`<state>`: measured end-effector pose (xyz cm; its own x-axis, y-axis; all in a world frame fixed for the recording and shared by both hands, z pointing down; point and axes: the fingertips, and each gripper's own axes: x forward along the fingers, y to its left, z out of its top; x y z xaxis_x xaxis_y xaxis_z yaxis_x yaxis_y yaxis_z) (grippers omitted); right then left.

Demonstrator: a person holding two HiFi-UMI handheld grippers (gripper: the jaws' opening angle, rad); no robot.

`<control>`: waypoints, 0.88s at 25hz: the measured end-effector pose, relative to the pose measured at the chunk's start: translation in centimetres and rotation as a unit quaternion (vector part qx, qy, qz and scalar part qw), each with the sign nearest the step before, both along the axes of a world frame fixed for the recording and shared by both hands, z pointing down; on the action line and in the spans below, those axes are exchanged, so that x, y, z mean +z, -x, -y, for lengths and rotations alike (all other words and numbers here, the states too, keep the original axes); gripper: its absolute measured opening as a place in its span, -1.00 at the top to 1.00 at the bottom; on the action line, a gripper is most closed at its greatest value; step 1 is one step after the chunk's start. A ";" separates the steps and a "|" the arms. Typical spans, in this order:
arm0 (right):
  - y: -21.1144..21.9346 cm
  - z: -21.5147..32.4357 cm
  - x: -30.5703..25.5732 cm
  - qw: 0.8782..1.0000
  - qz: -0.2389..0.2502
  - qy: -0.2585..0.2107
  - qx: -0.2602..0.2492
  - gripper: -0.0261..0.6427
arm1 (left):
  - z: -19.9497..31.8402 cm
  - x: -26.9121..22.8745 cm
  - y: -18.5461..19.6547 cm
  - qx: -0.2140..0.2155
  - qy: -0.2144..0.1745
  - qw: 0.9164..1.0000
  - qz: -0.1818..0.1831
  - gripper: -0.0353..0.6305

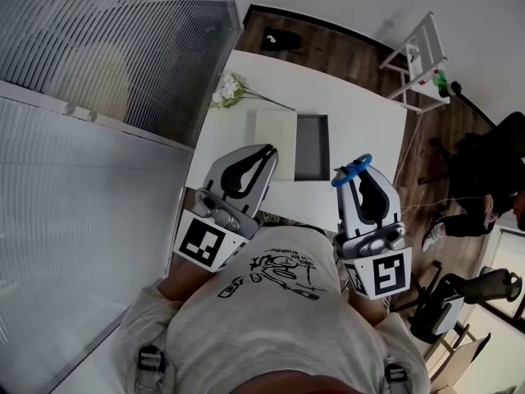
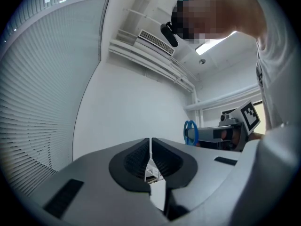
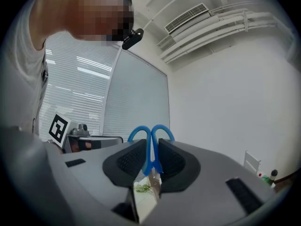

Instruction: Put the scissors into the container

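Observation:
My right gripper (image 1: 362,167) is shut on a pair of blue-handled scissors (image 1: 351,169), held up close to the person's chest. In the right gripper view the blue loops (image 3: 150,142) stick out beyond the jaws (image 3: 150,160) and the metal blades run back between them. My left gripper (image 1: 266,151) is shut with nothing in it; its pads meet in the left gripper view (image 2: 150,147). An open grey container (image 1: 312,147) lies on the white table (image 1: 353,109) ahead, between and beyond both grippers, with a cream lid (image 1: 275,142) beside it on the left.
White flowers (image 1: 230,89) lie at the table's far left corner. A glass wall with blinds (image 1: 98,97) runs along the left. A white rack (image 1: 418,60), a seated person (image 1: 492,171) and a black office chair (image 1: 459,298) stand to the right.

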<state>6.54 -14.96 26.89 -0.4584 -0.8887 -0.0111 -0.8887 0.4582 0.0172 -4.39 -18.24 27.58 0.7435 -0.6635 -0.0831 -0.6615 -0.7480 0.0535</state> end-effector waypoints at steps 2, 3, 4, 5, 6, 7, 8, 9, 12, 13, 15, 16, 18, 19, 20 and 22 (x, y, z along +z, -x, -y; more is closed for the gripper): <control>0.0 0.1 0.0 1.000 0.000 -0.001 0.002 0.66 | 0.1 0.0 0.0 0.002 0.000 1.000 -0.002 0.80; 0.0 0.2 0.0 1.000 0.000 -0.002 0.003 0.66 | 0.2 0.1 0.0 0.003 0.000 1.000 -0.002 0.80; 0.0 0.2 0.0 1.000 0.000 -0.003 0.005 0.66 | 0.3 0.1 0.1 0.005 0.000 1.000 -0.003 0.80; 0.0 0.3 0.0 1.000 0.001 -0.004 0.006 0.66 | 0.4 0.2 0.1 0.005 0.000 1.000 -0.004 0.80; -0.1 0.4 0.0 1.000 0.001 -0.005 0.008 0.66 | 0.5 0.2 0.1 0.006 -0.002 1.000 -0.005 0.80; -0.3 0.4 0.0 1.000 0.001 -0.005 0.010 0.66 | 0.5 0.2 0.0 0.006 -0.004 1.000 -0.007 0.80; -0.4 0.3 0.0 1.000 0.001 -0.005 0.011 0.66 | 0.5 0.1 -0.1 0.007 -0.006 1.000 -0.007 0.80; -0.6 0.3 0.0 1.000 0.001 -0.004 0.013 0.66 | 0.5 0.2 -0.2 0.007 -0.004 1.000 -0.007 0.80; -1.0 0.2 0.1 1.000 0.001 -0.002 0.016 0.66 | 0.5 0.3 -0.5 0.010 0.000 1.000 -0.004 0.80; -1.1 0.2 0.1 1.000 0.000 -0.001 0.016 0.66 | 0.5 0.3 -0.6 0.011 0.001 1.000 -0.003 0.80; -1.1 0.4 0.3 1.000 0.000 0.002 0.016 0.66 | 0.5 0.4 -0.7 0.012 0.001 1.000 -0.003 0.80; -1.1 0.4 0.5 1.000 -0.001 0.004 0.016 0.66 | 0.5 0.4 -0.7 0.012 0.001 1.000 -0.004 0.80; -1.1 0.6 1.0 1.000 -0.003 0.009 0.016 0.66 | 0.6 0.6 -0.6 0.013 0.003 1.000 -0.004 0.80; -1.0 0.7 1.3 1.000 -0.003 0.012 0.016 0.66 | 0.6 0.7 -0.6 0.013 0.005 1.000 -0.004 0.80; -1.1 0.8 1.6 1.000 -0.003 0.015 0.016 0.66 | 0.5 0.8 -0.6 0.013 0.008 1.000 -0.002 0.80; -1.1 1.0 2.2 1.000 -0.004 0.021 0.018 0.66 | 0.5 1.0 -0.6 0.014 0.010 1.000 0.000 0.80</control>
